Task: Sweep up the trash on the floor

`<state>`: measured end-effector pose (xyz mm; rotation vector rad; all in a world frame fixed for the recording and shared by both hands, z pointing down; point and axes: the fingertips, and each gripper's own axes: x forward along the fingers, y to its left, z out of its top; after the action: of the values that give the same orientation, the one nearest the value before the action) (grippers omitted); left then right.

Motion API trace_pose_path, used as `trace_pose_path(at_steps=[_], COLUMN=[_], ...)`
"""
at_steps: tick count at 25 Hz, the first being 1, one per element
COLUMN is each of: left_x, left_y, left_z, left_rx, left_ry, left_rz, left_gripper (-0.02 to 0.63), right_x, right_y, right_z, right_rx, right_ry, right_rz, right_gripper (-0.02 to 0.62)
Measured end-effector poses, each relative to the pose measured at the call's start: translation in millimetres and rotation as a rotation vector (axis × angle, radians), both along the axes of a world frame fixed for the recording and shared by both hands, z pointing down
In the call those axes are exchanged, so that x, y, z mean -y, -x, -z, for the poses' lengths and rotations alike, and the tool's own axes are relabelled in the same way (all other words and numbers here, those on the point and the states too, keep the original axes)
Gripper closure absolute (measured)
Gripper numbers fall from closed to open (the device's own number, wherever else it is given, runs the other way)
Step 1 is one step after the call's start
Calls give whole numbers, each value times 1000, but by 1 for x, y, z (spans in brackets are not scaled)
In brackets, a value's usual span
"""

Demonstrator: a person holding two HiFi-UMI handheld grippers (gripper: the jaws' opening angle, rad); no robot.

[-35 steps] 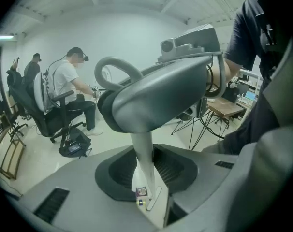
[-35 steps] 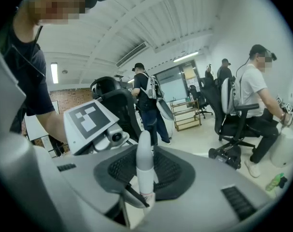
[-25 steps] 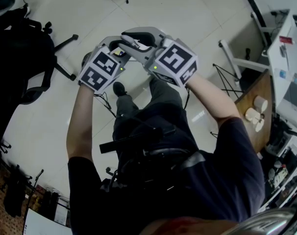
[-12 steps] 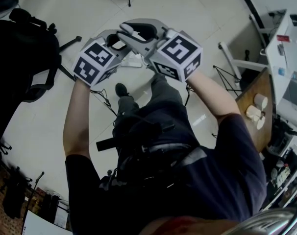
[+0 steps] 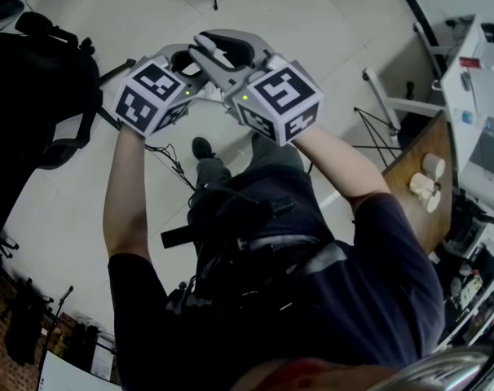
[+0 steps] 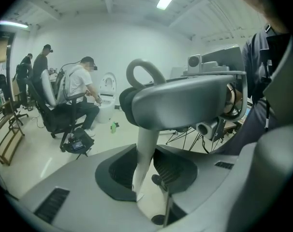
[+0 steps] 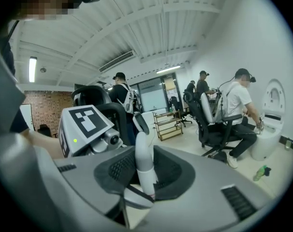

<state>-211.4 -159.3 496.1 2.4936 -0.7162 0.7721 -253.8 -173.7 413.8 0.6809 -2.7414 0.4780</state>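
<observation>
In the head view my two grippers are held close together above the person's knees, marker cubes toward the camera. My left gripper (image 5: 184,62) (image 6: 146,174) is shut on a pale grey handle (image 6: 144,144) that ends in a loop. My right gripper (image 5: 221,49) (image 7: 145,177) is shut on a white handle (image 7: 143,161) with a dark tip. Each handle stands upright between the dark pads. Their lower ends are hidden, so I cannot tell which tool is which. A small green bottle (image 7: 260,172) (image 6: 114,126) lies on the pale floor far ahead.
A black office chair (image 5: 43,80) stands at the left. A wooden table (image 5: 418,173) with white cups and a folding stand (image 5: 377,129) are at the right. Ahead, a seated person (image 6: 79,87) works by a white toilet (image 6: 108,93); others stand behind.
Both grippers have risen together and drifted a little left in the head view. The right gripper's cube has turned slightly. Each grip on its handle is unchanged.
</observation>
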Motion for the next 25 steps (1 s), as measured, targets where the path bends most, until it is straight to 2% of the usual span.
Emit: trace_pose_path(at_steps=[5,11,16,21,25], left_x=[3,1,12,28,39], left_y=[9,17,12,-8,-26], left_z=[-6,-49,-75,-81,-81], left_rx=[16,48,26,33,41], left_ry=[-20,-8,-23,-56,-83], left_rz=[1,37,73,26,-25], left_gripper=[502,502,502,502,502], right_x=[5,6,19,36,47], right_y=[7,11,2,-22,-39], right_z=[-7,-50,-78,-86,-85], right_rx=[15,1,-29,-61,-85], right_ry=[8,53,46,9,-56], right_rz=[-51,-105,-166,-224,-236], right_gripper=[480,480,481,482,480])
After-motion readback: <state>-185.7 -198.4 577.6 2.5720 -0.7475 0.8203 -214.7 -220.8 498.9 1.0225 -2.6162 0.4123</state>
